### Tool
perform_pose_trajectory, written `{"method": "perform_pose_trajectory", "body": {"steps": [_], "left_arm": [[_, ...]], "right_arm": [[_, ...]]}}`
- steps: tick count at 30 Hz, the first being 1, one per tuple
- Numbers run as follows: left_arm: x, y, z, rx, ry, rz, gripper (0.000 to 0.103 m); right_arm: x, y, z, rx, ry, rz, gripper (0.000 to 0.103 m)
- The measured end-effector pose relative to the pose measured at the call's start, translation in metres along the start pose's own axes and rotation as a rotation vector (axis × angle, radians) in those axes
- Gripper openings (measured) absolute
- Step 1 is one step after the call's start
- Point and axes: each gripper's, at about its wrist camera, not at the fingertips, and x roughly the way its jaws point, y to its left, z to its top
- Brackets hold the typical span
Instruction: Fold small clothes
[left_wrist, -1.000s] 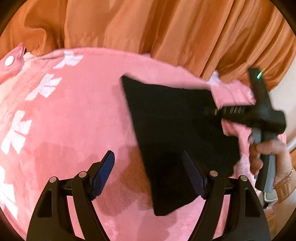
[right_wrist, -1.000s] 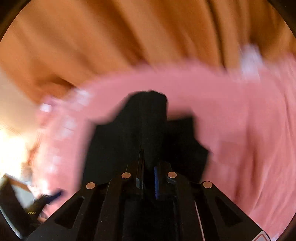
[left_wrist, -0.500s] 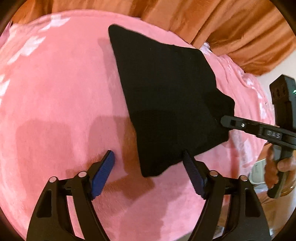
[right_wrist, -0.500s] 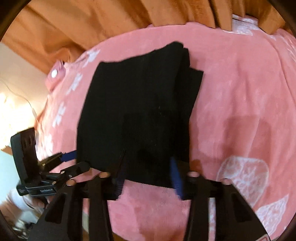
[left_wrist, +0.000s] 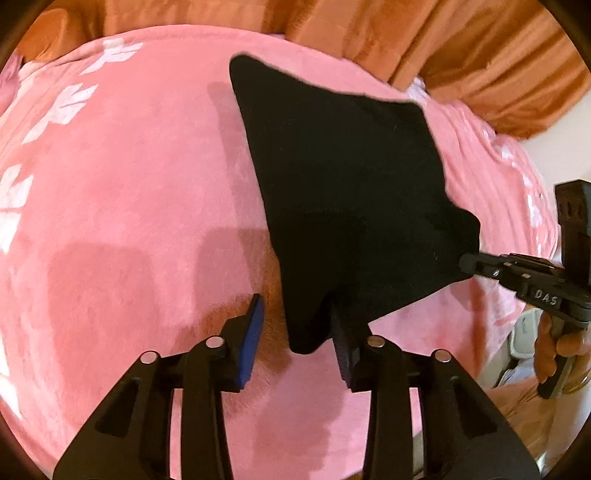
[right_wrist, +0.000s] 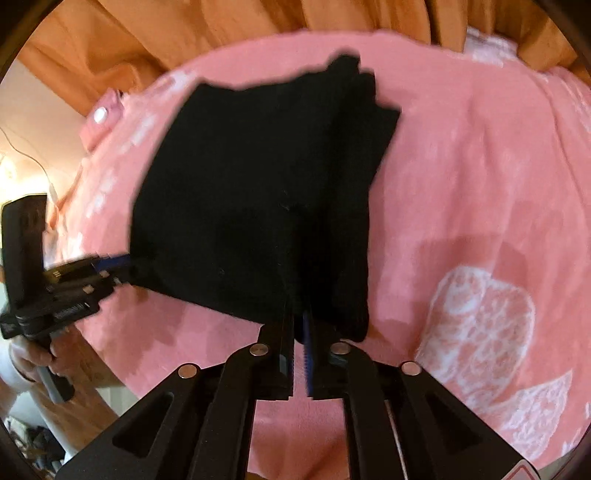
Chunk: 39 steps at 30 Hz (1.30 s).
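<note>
A small black garment (left_wrist: 343, 192) lies partly folded on the pink blanket; it also shows in the right wrist view (right_wrist: 258, 192). My left gripper (left_wrist: 295, 332) is half open, its jaws on either side of the garment's near left corner, apart from it. My right gripper (right_wrist: 298, 325) is shut on the garment's near right corner; from the left wrist view it (left_wrist: 469, 262) pinches that corner, which is lifted slightly off the blanket. The far edge shows stacked layers.
The pink blanket (left_wrist: 122, 192) with white prints covers the surface. Orange curtains (left_wrist: 443, 44) hang close behind. A pink pillow corner (right_wrist: 103, 118) sits at the far left. The blanket's front edge drops off near my hands.
My right gripper has closed on the garment's near right corner. My left gripper's jaws have narrowed around the near left corner. The garment lies much as before.
</note>
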Motion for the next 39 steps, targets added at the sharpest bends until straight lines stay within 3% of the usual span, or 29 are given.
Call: {"method": "perform_pose_trajectory", "body": {"steps": [2,4,5,6,9,11,13,16,17,18,20,21,23,27,29,32,34,37,38,39], "left_arm": [[-0.015,-0.004,0.006,0.000,-0.052,-0.055,0.047],[-0.034,-0.016,0.020,0.023,-0.159,-0.076,0.064],[-0.038,-0.017,0.024,0.026,-0.189,-0.079,0.073],[-0.039,-0.020,0.034,0.038,-0.224,-0.081,0.075],[-0.016,-0.015,0.056,0.008,-0.218,-0.015,0.075],[0.007,-0.007,0.064,-0.030,-0.185,0.046,0.067],[0.026,-0.001,0.066,-0.042,-0.147,0.103,0.063],[0.036,-0.005,0.064,-0.022,-0.144,0.143,0.064],[0.035,-0.007,0.062,-0.009,-0.148,0.146,0.065],[0.033,-0.009,0.062,0.002,-0.156,0.142,0.066],[0.036,-0.014,0.063,0.022,-0.151,0.145,0.066],[0.037,-0.015,0.062,0.024,-0.144,0.140,0.066],[0.039,-0.013,0.060,0.022,-0.142,0.157,0.066],[0.030,-0.018,0.057,0.038,-0.168,0.194,0.066],[0.023,-0.023,0.051,0.043,-0.168,0.208,0.064],[0.011,-0.029,0.035,0.068,-0.148,0.190,0.064],[0.009,-0.032,0.019,0.102,-0.102,0.168,0.064],[0.028,-0.017,0.001,0.110,0.000,0.192,0.067],[0.027,-0.009,-0.004,0.100,-0.022,0.164,0.067],[0.026,-0.010,-0.006,0.129,-0.030,0.182,0.067]], "right_arm": [[-0.018,0.000,0.014,0.023,-0.086,0.019,0.022],[-0.030,0.001,0.029,0.051,-0.155,0.028,0.058],[-0.028,0.003,0.039,0.060,-0.171,0.035,0.060],[-0.025,0.002,0.049,0.062,-0.164,0.046,0.060],[0.004,0.000,0.073,0.074,-0.117,0.038,0.060],[0.027,0.000,0.082,0.073,-0.067,-0.016,0.056],[0.042,-0.003,0.084,0.093,-0.038,0.012,0.010],[0.008,0.010,0.088,0.056,-0.144,0.057,0.006],[-0.003,0.014,0.089,0.021,-0.175,0.033,0.006],[-0.003,0.011,0.088,0.008,-0.169,0.003,0.005],[0.031,-0.010,0.080,0.028,-0.047,-0.104,0.005],[0.042,-0.016,0.075,0.034,-0.009,-0.112,0.005],[0.034,-0.016,0.072,0.039,-0.048,-0.096,0.006],[-0.021,0.008,0.065,-0.010,-0.174,-0.059,0.006],[-0.033,0.018,0.055,-0.041,-0.190,-0.031,0.006],[-0.008,0.024,0.039,-0.065,-0.084,-0.064,0.006],[0.038,0.014,0.022,-0.038,0.089,-0.101,0.003],[0.037,0.014,0.017,-0.069,0.078,-0.096,0.002],[0.023,0.012,0.017,-0.046,0.046,-0.076,0.002],[0.015,0.011,0.015,-0.026,0.031,-0.051,0.004]]}}
